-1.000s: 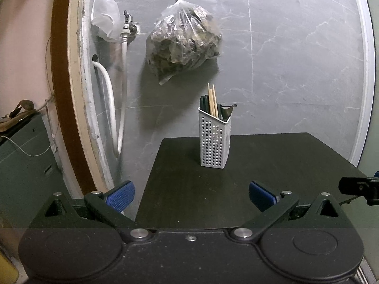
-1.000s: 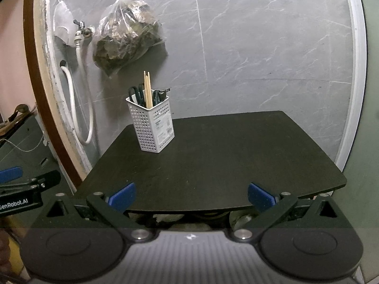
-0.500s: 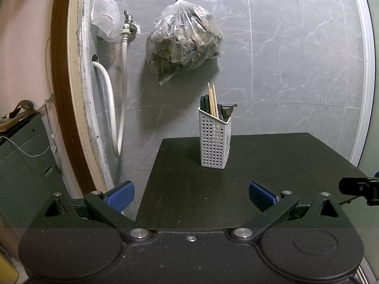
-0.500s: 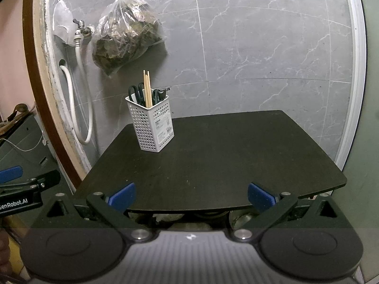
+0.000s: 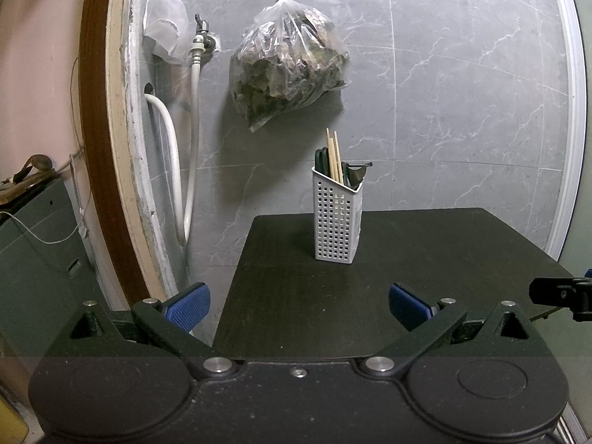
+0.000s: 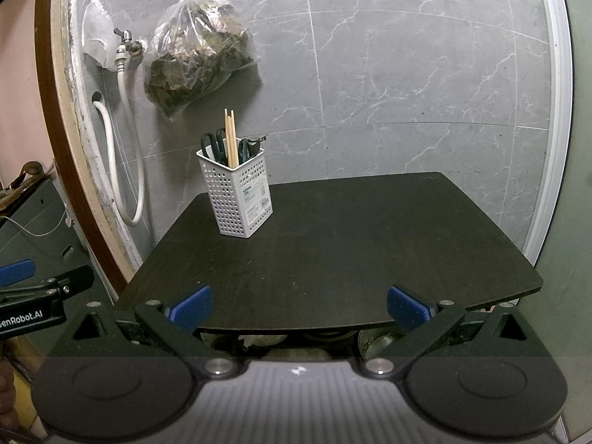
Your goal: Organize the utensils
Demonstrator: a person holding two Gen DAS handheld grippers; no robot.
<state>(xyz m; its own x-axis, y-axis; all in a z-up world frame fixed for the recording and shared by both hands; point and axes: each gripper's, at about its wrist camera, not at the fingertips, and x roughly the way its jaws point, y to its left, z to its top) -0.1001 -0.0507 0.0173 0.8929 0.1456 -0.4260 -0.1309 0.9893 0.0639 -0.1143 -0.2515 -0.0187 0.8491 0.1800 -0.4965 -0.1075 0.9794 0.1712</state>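
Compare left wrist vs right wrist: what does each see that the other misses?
Left wrist only: the right gripper's tip poking in at the right edge. Right wrist only: the label on the holder's side, the table's whole front edge, clutter beneath it. Both: white utensil holder with chopsticks and scissors, hanging bag, tap and hose; both grippers open, empty.

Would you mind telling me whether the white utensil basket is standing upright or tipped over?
Upright. The white utensil basket stands on its base on the dark table, with chopsticks and scissors sticking up from its open top.
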